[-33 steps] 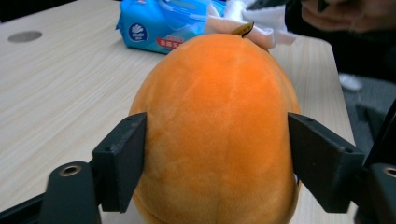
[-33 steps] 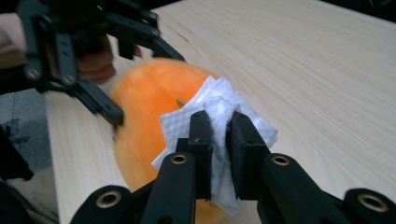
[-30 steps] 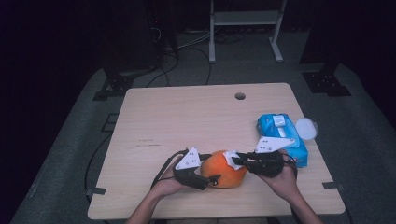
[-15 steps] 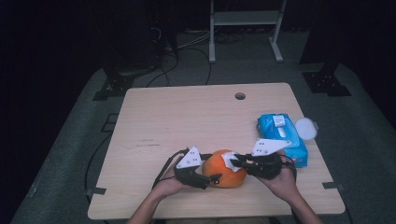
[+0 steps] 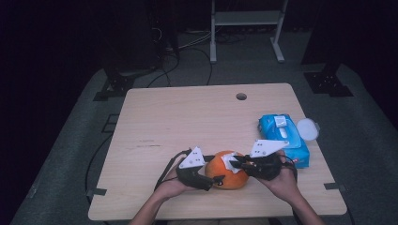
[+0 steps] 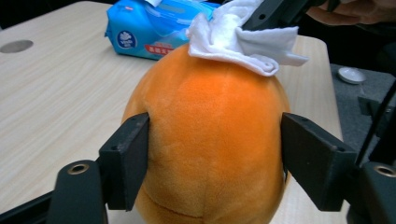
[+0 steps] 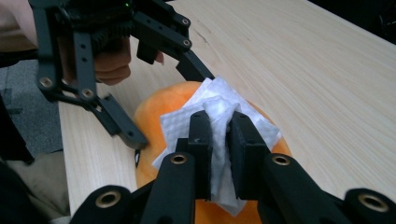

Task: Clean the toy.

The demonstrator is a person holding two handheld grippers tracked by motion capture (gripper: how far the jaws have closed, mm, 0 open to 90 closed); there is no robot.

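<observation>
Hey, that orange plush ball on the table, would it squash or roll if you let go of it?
The orange plush ball looks soft, so it probably gives under the left claw. Being rounded, it may roll once released. It seems light.

A fuzzy orange plush toy [image 6: 210,135] sits under a soft, dimpled white paper wipe [image 7: 219,121] on a matt pale wood-grain table [image 5: 187,122]; far right, a glossy blue plastic wipes pack [image 5: 286,138]. The jaws are matt black plastic.

We see our right gripper [image 7: 219,140] pinching a white wipe [image 7: 219,114] against the orange plush [image 7: 163,112] beneath it; beyond it, the left gripper [image 7: 135,93] straddles that plush.
</observation>
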